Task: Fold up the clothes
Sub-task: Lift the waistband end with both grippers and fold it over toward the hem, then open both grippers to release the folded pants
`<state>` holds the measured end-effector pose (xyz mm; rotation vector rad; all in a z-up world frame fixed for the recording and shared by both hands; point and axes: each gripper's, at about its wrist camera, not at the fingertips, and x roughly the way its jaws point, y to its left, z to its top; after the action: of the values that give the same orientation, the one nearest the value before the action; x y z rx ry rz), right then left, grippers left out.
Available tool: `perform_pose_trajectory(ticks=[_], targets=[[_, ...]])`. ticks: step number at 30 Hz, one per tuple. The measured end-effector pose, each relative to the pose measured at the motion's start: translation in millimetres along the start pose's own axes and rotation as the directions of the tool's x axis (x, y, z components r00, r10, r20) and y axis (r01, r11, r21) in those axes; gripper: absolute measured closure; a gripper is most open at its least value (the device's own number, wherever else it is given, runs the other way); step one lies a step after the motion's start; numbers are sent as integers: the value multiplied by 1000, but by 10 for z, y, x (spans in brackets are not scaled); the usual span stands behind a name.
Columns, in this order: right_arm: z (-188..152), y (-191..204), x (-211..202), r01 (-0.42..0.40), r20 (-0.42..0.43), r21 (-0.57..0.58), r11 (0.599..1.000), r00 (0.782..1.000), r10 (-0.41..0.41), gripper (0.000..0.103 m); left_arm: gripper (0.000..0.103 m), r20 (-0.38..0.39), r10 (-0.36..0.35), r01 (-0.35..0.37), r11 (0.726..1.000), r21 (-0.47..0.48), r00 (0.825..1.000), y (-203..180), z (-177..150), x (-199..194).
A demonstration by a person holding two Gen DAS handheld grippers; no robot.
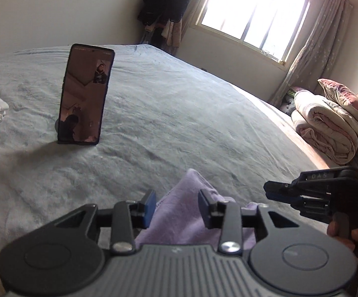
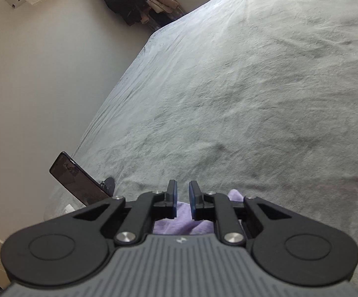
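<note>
Blue rubber pads line both claws, and neither set presses on anything: the left gripper [image 1: 176, 206] stands with its jaws apart over a peak of the lilac garment [image 1: 179, 225], the cloth rising between the pads but clear of them, while the right gripper [image 2: 182, 198] has its jaws a narrow gap apart, the same garment lying just under and behind them. The garment sits at the near edge of the grey bed cover [image 1: 179, 113], mostly hidden beneath the tools, so how neat the fold is I cannot tell. The likely trouble is a loose peak: unheld, the raised cloth may slump and undo the fold, or catch on a pad as a claw pulls away. Farther out, the phone [image 1: 86, 94] stands propped upright on soft bedding and a sweep could topple it.
</note>
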<state>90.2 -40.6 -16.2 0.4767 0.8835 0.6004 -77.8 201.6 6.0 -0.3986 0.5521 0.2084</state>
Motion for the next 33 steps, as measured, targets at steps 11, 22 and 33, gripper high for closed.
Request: perform_pose_trajectory(ticks=[11,22,33], targets=[[-312,-369,-79,75,31,41,996,997,-77,56,65,-143,-20,25,999,38,990,-40,265,835],[-536,-455,44,145,115,-4,989,983,-143,97,78,-37,122,-110,968,225,992,-38,17,1121],[-624,-103,-400,156,186,-196,968,975,-120,72,77,-25,12,-4,958,288,1000,-10,193,524]])
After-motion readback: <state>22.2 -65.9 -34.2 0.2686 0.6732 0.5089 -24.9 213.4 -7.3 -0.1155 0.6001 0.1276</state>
